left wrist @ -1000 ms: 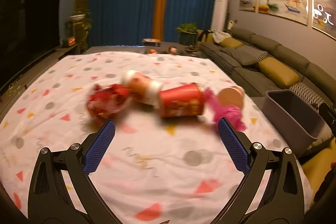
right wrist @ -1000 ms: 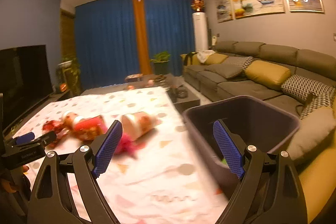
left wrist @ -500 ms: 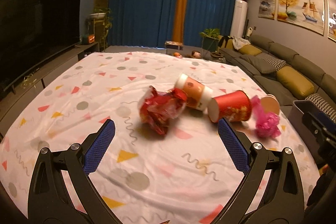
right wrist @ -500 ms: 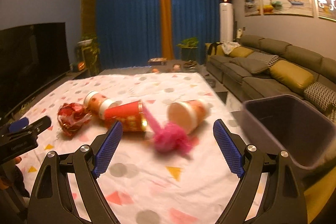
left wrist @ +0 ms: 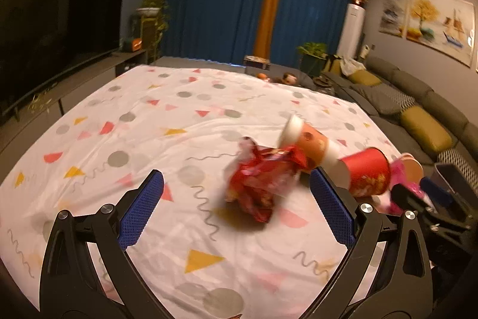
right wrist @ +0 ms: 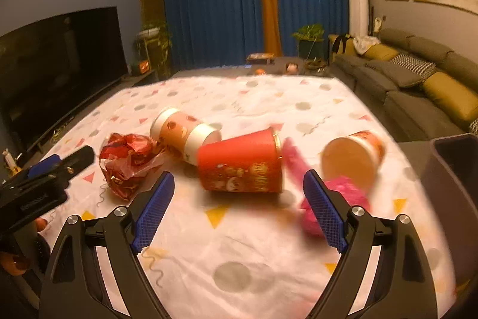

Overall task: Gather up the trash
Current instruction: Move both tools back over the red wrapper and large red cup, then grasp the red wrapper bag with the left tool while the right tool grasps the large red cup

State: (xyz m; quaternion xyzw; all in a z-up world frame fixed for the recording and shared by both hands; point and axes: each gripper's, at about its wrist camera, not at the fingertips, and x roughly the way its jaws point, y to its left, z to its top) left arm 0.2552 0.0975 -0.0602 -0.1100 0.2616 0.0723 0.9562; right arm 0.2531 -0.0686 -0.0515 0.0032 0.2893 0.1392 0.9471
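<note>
Both claws, left [left wrist: 236,213] and right [right wrist: 239,213], spread and empty; crinkly red foil wrapper [left wrist: 261,180] likely light, crushable — pinch mid-bunch.

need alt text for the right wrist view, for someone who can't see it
The open right gripper hovers over a patterned cloth, facing a red paper cup lying on its side. Around it lie a crumpled red wrapper, two more tipped cups and pink trash; a grey bin stands at right.

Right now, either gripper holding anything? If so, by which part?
Nothing held. The left gripper and right gripper are both open and empty; the red wrapper and red cup lie loose on the table.
</note>
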